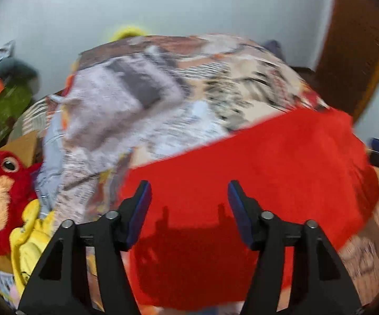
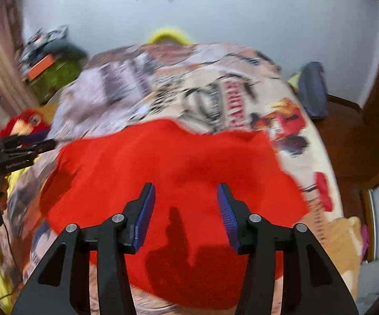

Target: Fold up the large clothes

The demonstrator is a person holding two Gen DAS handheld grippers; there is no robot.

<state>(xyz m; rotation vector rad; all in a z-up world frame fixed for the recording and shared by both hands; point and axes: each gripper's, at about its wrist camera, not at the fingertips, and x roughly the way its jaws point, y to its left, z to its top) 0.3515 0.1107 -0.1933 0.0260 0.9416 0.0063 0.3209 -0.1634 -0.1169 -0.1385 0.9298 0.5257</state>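
A large red garment (image 1: pixel 255 173) lies spread on a bed covered by a printed sheet (image 1: pixel 163 78). My left gripper (image 1: pixel 189 191) hovers above the garment's near left part, its blue pads apart with nothing between them. In the right wrist view the same red garment (image 2: pixel 179 168) fills the middle. Over its near edge my right gripper (image 2: pixel 185 191) stands open and holds nothing. The other gripper (image 2: pixel 11 152) shows at the left edge of the right wrist view. Both views are blurred.
A red plush bird (image 1: pixel 0 191) and yellow cloth (image 1: pixel 32 236) lie at the bed's left side. A dark blue garment (image 2: pixel 312 89) hangs at the far right corner. A wooden door (image 1: pixel 352 52) stands to the right, a pale wall behind.
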